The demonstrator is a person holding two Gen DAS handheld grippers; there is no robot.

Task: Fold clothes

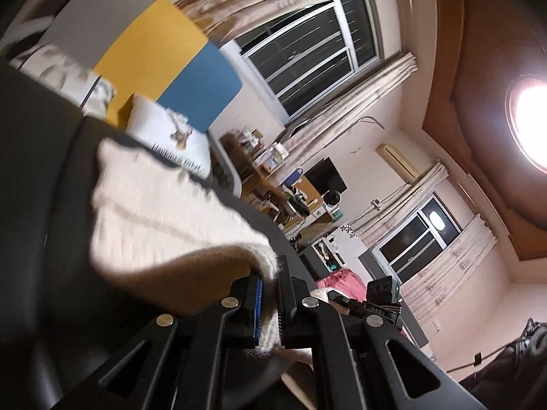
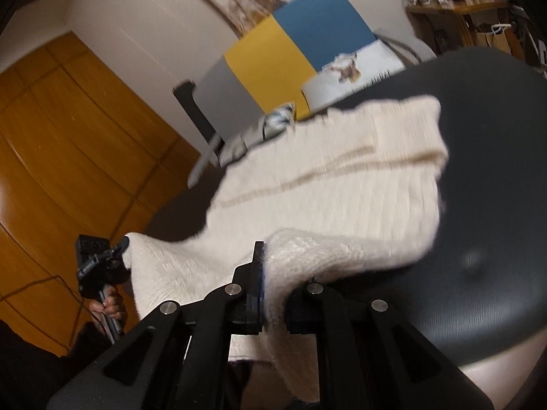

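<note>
Wooden wardrobe doors [image 2: 68,143] fill the left of the right wrist view, with cream wall and patterned curtains [image 1: 307,10] beyond, dark windows [image 1: 314,54], a glowing ceiling lamp [image 1: 530,119] and a cluttered shelf [image 2: 454,3]. A dark grey bed cover [image 2: 478,205] lies smooth below a headboard [image 2: 290,44] of grey, yellow and blue panels, with white pillows [image 2: 348,82] against it. A cream knitted sweater [image 2: 324,184], ribbed and soft, lifts off the cover. The left tool [image 1: 270,307] is clamped shut on one edge of the knit, held by a hand [image 2: 111,305]. The right tool [image 2: 273,294] is pinched closed on another edge, pointing slightly downward.
</note>
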